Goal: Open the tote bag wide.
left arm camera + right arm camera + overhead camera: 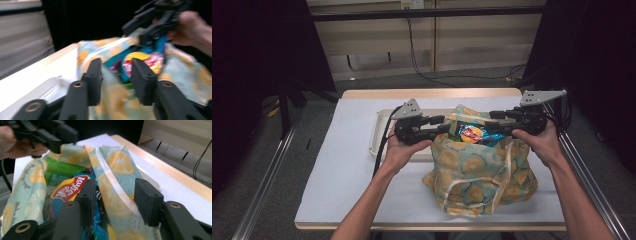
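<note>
A cloth bag (482,170) printed with orange and lemon slices stands on the white-covered table (342,170), right of the middle and toward the near edge, its mouth facing up. Inside it lie snack packets: a Lay's chip bag (70,188) with a red and yellow logo on top, and a green packet (63,166) beside it.

The left gripper (443,125) reaches in from the left to the far left rim of the bag's mouth. In the left gripper view its jaws stand partly apart with the bag's cloth edge running up between them; the picture is blurred, and the pads do not seem to press on the cloth.

The right gripper (493,121) comes in from the right at the far right rim. In the right gripper view its jaws are partly open and straddle the bag's rim and white strap (112,182), one pad inside the bag against the chip bag, the other outside, clear of the cloth.

A cream tray (379,132) lies behind the bag, on the table's far left part.
</note>
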A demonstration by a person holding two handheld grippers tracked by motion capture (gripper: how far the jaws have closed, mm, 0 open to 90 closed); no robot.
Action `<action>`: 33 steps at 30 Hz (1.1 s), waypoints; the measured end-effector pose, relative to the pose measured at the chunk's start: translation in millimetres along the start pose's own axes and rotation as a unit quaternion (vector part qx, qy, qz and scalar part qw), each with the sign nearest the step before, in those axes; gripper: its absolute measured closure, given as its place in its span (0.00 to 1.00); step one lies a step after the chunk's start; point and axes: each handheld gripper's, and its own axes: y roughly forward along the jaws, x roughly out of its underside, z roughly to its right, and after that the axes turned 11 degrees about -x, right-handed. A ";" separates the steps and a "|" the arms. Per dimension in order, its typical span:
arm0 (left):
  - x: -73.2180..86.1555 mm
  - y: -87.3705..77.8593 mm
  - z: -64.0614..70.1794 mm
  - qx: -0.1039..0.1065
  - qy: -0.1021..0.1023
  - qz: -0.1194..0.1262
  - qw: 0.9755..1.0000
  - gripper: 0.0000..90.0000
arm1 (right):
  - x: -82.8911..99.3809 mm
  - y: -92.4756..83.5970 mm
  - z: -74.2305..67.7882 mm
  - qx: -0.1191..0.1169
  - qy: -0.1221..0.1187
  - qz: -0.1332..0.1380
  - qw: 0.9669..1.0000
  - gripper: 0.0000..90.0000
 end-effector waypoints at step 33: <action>37.4 52.7 -31.0 0.009 -0.051 -0.087 0.995 1.00 | 25.2 40.9 71.1 0.018 0.085 0.016 0.996 1.00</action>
